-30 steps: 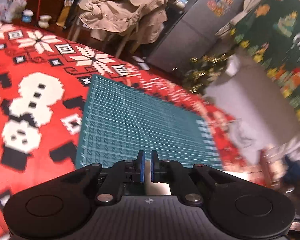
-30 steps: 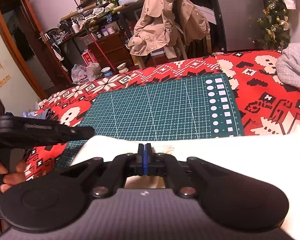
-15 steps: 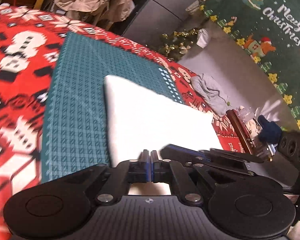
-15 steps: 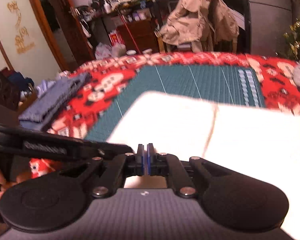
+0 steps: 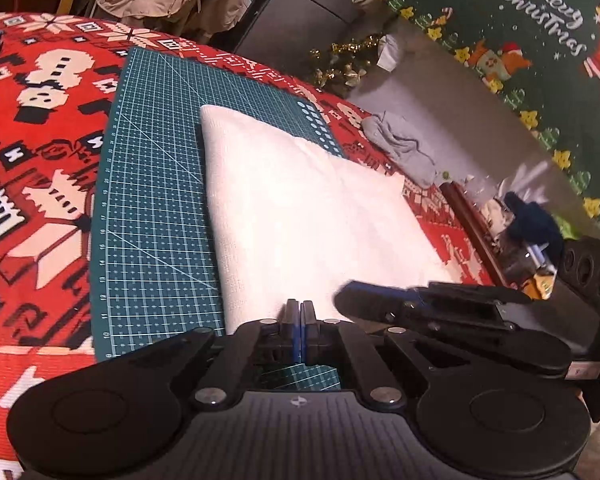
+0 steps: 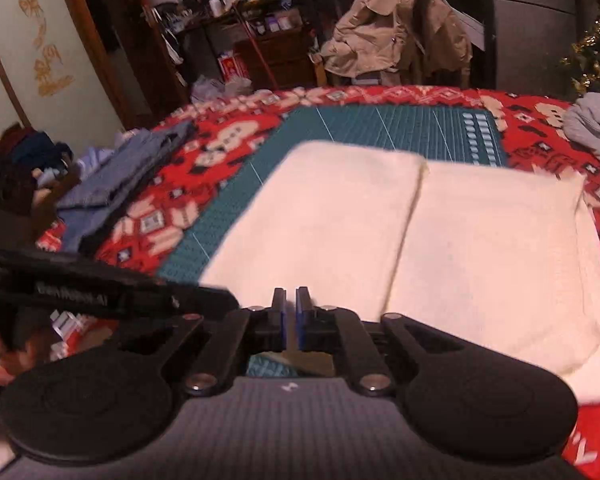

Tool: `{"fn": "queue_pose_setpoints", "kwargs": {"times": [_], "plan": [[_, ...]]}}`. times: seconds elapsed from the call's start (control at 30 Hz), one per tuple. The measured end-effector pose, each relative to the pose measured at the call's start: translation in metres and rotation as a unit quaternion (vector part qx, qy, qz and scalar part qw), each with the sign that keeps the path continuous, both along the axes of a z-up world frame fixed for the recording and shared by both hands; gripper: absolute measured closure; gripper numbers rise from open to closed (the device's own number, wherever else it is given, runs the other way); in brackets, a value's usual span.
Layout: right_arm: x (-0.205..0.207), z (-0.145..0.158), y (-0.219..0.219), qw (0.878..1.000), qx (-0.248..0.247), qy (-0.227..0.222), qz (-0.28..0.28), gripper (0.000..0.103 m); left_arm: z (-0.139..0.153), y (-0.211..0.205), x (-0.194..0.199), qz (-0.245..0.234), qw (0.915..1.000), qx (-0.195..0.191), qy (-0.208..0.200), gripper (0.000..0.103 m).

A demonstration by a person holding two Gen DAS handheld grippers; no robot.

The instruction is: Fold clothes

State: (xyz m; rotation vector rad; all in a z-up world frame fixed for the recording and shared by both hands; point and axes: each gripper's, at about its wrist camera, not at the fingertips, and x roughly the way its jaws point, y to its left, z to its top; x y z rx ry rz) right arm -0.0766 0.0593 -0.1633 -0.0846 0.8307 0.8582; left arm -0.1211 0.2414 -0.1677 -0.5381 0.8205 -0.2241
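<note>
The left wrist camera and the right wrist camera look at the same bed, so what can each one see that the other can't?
Only the left wrist view shows the Merry Christmas hanging. Only the right wrist view shows the folded blue clothes and the cluttered shelves. Both show the white cloth on the green cutting mat, the red snowman blanket, the grey garment and the beige coat.

Left hand-held gripper (image 5: 300,312) and right hand-held gripper (image 6: 291,300) closed, side by side.
</note>
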Motion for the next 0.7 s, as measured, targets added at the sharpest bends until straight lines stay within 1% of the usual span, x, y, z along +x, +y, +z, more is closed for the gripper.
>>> {"fn": "queue_pose_setpoints", "kwargs": {"times": [0.07,0.17,0.2,0.27,0.33,0.37,0.4,0.5,0.6,0.63,0.67,0.7], "plan": [[-0.005,-0.004,-0.007,1.000,-0.004,-0.001,-0.008,0.102,0.000,0.000,-0.003,0.001,1.0000,0.001,-0.001,0.100],[-0.010,-0.004,-0.023,1.000,-0.004,0.002,-0.019,0.102,0.000,-0.002,-0.011,0.006,0.9999,0.008,-0.003,0.100],[-0.011,-0.003,-0.028,1.000,-0.005,0.003,-0.023,0.102,0.002,-0.004,-0.013,0.006,0.9999,0.015,-0.003,0.101],[-0.014,-0.001,-0.036,1.000,-0.006,0.006,-0.029,0.102,0.006,-0.012,-0.018,0.001,0.9991,0.043,-0.007,0.101],[-0.018,0.001,-0.043,0.999,-0.006,0.009,-0.034,0.100,0.013,-0.023,-0.024,-0.011,0.9961,0.086,-0.017,0.100],[-0.021,0.002,-0.045,0.999,-0.008,0.008,-0.036,0.094,0.017,-0.030,-0.028,-0.017,0.9936,0.109,-0.024,0.100],[-0.024,0.003,-0.047,0.999,-0.010,0.003,-0.036,0.093,0.020,-0.035,-0.031,-0.023,0.9906,0.131,-0.031,0.099],[-0.034,0.007,-0.047,0.999,-0.023,-0.021,-0.029,0.093,0.025,-0.051,-0.039,-0.040,0.9776,0.199,-0.056,0.099],[-0.043,0.013,-0.037,0.996,-0.051,-0.067,-0.002,0.093,0.026,-0.064,-0.039,-0.069,0.9609,0.259,-0.070,0.093],[-0.047,0.015,-0.031,0.994,-0.066,-0.089,0.016,0.093,0.026,-0.069,-0.038,-0.087,0.9528,0.282,-0.073,0.090],[-0.051,0.016,-0.025,0.989,-0.086,-0.117,0.040,0.093,0.025,-0.074,-0.038,-0.105,0.9426,0.307,-0.078,0.088],[-0.055,0.017,-0.019,0.981,-0.109,-0.147,0.065,0.093,0.024,-0.081,-0.039,-0.123,0.9279,0.341,-0.087,0.082]]}}
